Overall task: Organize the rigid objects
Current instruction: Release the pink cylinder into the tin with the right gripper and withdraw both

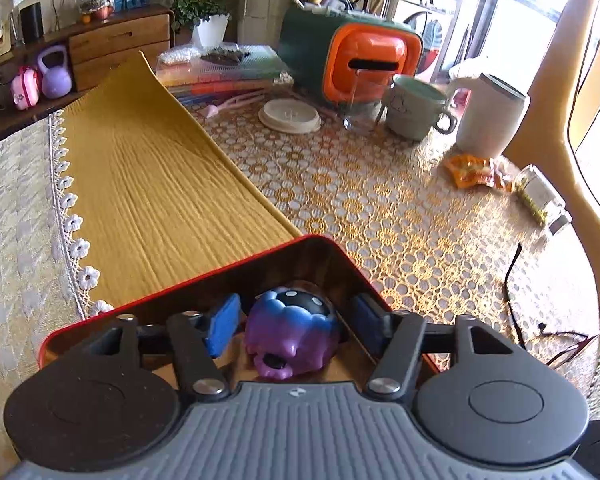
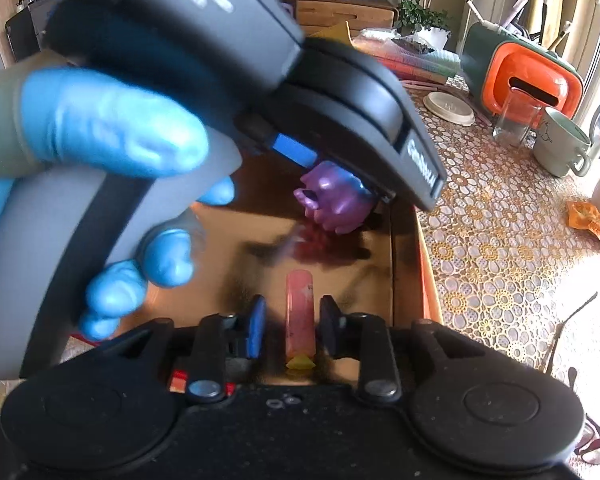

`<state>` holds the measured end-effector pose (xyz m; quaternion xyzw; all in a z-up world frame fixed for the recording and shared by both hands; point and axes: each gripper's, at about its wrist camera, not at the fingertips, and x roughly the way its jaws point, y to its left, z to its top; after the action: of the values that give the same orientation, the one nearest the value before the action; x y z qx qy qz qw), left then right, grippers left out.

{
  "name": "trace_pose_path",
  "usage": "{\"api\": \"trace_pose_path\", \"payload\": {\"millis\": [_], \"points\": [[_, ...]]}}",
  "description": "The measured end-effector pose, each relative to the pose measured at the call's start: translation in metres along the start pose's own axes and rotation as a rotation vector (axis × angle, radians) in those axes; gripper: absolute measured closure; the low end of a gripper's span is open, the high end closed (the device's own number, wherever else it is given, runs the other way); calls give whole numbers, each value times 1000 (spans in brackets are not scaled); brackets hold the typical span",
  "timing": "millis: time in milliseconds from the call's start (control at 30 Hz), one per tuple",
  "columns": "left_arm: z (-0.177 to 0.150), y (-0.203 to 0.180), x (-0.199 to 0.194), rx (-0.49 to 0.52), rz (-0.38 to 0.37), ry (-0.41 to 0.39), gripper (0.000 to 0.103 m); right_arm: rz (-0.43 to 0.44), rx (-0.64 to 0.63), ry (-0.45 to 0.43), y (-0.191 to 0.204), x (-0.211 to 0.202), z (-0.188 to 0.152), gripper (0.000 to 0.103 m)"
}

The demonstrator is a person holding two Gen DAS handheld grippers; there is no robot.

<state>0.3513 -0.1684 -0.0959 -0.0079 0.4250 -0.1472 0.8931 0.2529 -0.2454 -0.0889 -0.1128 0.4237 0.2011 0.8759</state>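
Left wrist view, left gripper: jaws spread, blue pads standing off either side of the purple-and-blue rubbery toy figure; no pad presses it.
Left wrist view, toy: sitting inside the red-rimmed box with a glossy brown interior, at six o'clock in the frame.
Left wrist view, box: its far corner points to twelve o'clock, lying over the mustard-yellow ribbed cloth.
Left wrist view, table: lace-patterned yellow and white tablecloth runs off toward two o'clock.
Left wrist view, back row: orange-and-green plastic container at one o'clock, pale green ceramic mug beside it.

Right wrist view, right gripper: jaws part-open, pads close beside the pink cylindrical stick with a yellow end but showing a gap on both sides; nothing gripped.
Right wrist view, pink stick: lying on the box floor at six o'clock.
Right wrist view, toy: at twelve o'clock from the stick, under the other gripper's nose.
Right wrist view, blue-gloved hand: wrapped round the grey handle at nine o'clock, blurred.
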Motion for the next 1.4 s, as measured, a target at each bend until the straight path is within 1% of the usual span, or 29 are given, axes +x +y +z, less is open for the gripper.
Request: {"api": "trace_pose_path", "payload": {"millis": [67,233,333,400,500,633,733,833,867,933,1133,1167,1300,1400], "points": [[0,1,-6,1,-1,-11,40,1,18,-7,-2,-3,0,62],[-4,7,-24,-1,8,-35,40,11,62,-17,-6,-11,1,60],[-9,11,-37,1,13,-47,40,13,80,-36,-6,-19,2,51],[-13,14,-47,3,18,-58,40,13,96,-48,-6,-24,2,40],[-19,20,-64,-7,17,-79,33,26,128,-56,-6,-31,2,37],[-26,29,-89,-28,5,-107,32,32,140,-72,-1,-41,3,32],[-31,35,-106,-30,7,-126,32,35,141,-86,6,-50,3,29],[-38,42,-123,-38,4,-141,31,38,135,-103,15,-58,3,22],[-41,45,-129,-43,5,-147,29,37,135,-106,19,-60,3,18],[-47,50,-140,-54,13,-163,21,39,133,-114,24,-64,3,16],[-67,69,-171,-70,38,-184,21,68,114,-136,45,-77,0,9],[-71,73,-175,-71,41,-185,21,77,108,-142,48,-78,0,6],[-86,91,-194,-84,76,-200,17,109,74,-171,65,-84,-1,1],[-98,107,-207,-98,109,-208,16,144,51,-184,78,-85,-1,1]]}}
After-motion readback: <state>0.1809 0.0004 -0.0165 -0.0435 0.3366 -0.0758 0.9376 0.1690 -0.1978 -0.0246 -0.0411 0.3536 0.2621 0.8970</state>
